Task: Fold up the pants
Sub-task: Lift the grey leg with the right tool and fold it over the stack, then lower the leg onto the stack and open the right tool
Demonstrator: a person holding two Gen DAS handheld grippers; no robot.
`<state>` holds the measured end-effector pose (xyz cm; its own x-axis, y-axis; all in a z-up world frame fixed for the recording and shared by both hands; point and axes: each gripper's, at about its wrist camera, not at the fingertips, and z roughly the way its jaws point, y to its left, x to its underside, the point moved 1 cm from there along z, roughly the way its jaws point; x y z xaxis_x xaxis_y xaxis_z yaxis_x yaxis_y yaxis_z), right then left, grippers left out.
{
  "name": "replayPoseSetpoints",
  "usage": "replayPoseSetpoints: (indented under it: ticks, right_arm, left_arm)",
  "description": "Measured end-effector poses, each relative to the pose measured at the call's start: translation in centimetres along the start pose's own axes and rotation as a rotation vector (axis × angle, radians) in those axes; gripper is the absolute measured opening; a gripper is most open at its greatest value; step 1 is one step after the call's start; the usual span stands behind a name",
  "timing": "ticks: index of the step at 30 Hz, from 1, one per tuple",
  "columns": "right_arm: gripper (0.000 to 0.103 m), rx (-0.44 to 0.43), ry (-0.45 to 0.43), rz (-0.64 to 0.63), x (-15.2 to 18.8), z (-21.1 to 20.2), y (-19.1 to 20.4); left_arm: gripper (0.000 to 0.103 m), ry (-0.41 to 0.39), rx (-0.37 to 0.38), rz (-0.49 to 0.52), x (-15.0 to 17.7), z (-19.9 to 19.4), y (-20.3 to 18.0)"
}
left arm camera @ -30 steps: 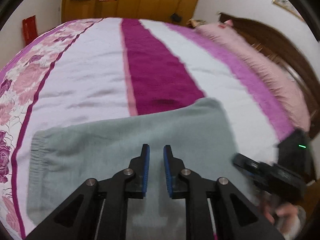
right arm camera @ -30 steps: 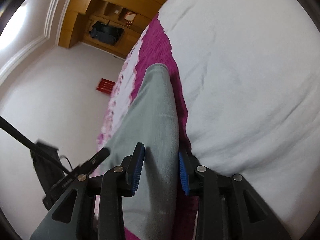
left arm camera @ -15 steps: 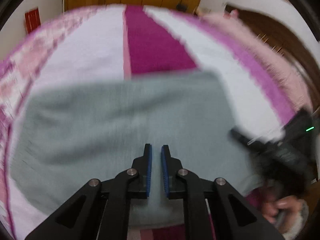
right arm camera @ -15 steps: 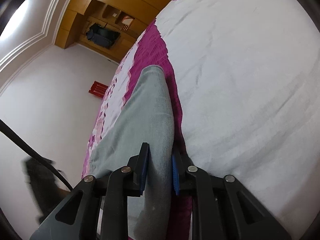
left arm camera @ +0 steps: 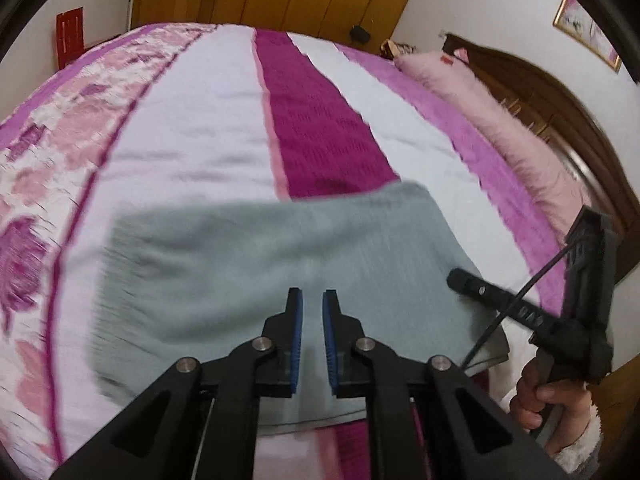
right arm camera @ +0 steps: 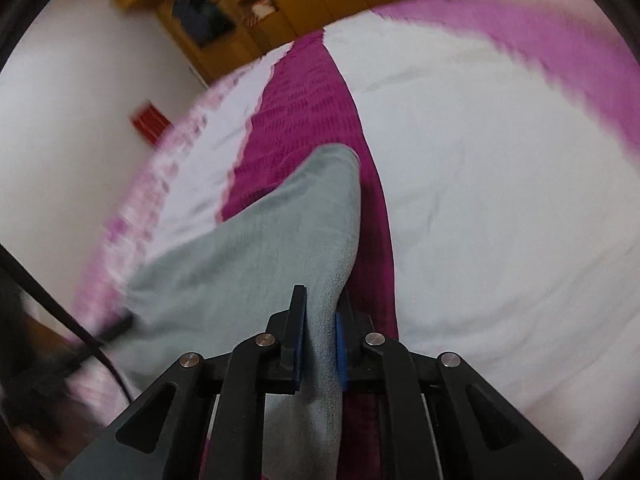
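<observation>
Pants (left arm camera: pixel 280 264): we see grey fleece, folded flat on the striped bed (left arm camera: pixel 192 136).
Right gripper (right arm camera: pixel 320 336): fingers closing on the pants' edge.
Left gripper (left arm camera: pixel 312 332): fingers nearly together, holding nothing.

Beyond the grey pants (left arm camera: pixel 276 264), the bedspread (left arm camera: pixel 200 140) lies flat and bare, so I have open passage across it. To the right of the pants, my right gripper (left arm camera: pixel 472 286) and my hand (left arm camera: pixel 548 404) crowd that edge. Further right, a pink pillow (left arm camera: pixel 500 116) and the wooden headboard (left arm camera: pixel 568 112) close that side.

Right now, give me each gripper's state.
Left gripper: shut, pads empty above the gray pants.
Right gripper: closing on the pants' edge.
</observation>
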<state>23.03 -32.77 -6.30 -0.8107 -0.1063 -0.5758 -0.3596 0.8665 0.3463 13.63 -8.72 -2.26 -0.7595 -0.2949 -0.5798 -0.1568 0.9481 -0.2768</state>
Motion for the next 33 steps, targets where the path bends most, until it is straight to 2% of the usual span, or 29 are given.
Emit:
replayPoseSetpoints:
  ticks: [3,6,9,12,14,19,25,30,31,33]
  right_arm:
    - [0.01,0.145,-0.018,-0.144,-1.1,-1.0,4.5]
    - [0.009,0.27,-0.041,-0.29,-2.4,-1.5,10.5]
    - [0.009,0.323,-0.073,-0.432,-2.4,-1.1,16.2]
    - [0.009,0.3,-0.083,-0.531,-1.5,0.2,21.7]
    - [0.009,0.268,-0.076,-0.61,0.5,1.5,24.9]
    - [0.009,0.216,-0.034,-0.752,4.7,4.7,28.4]
    - [0.009,0.11,0.048,-0.71,5.6,7.0,28.5]
    - [0.011,0.078,0.029,-0.771,6.7,7.3,29.0]
    - [0.013,0.059,0.019,-0.768,6.6,6.9,28.7]
    - [0.015,-0.059,-0.014,-0.683,5.6,5.0,27.1]
  left_arm:
    - [0.017,-0.032,-0.003,-0.004,-1.9,-2.5,2.3]
    - [0.018,-0.063,-0.037,-0.012,-3.1,-4.5,5.2]
    - [0.018,-0.072,-0.022,-0.071,-3.0,-5.8,8.7]
    - [0.018,-0.049,-0.008,-0.136,-1.2,-5.9,12.0]
    - [0.018,-0.021,-0.018,-0.164,-0.2,-5.7,13.7]
    - [0.018,0.012,-0.034,-0.234,1.0,-5.4,16.9]
    - [0.018,0.022,-0.042,-0.299,1.7,-6.1,19.4]
    - [0.018,0.015,-0.052,-0.298,1.8,-6.6,19.7]
    - [0.018,0.018,-0.054,-0.292,1.7,-6.5,19.6]
    - [0.018,0.029,-0.042,-0.284,1.5,-6.1,19.1]
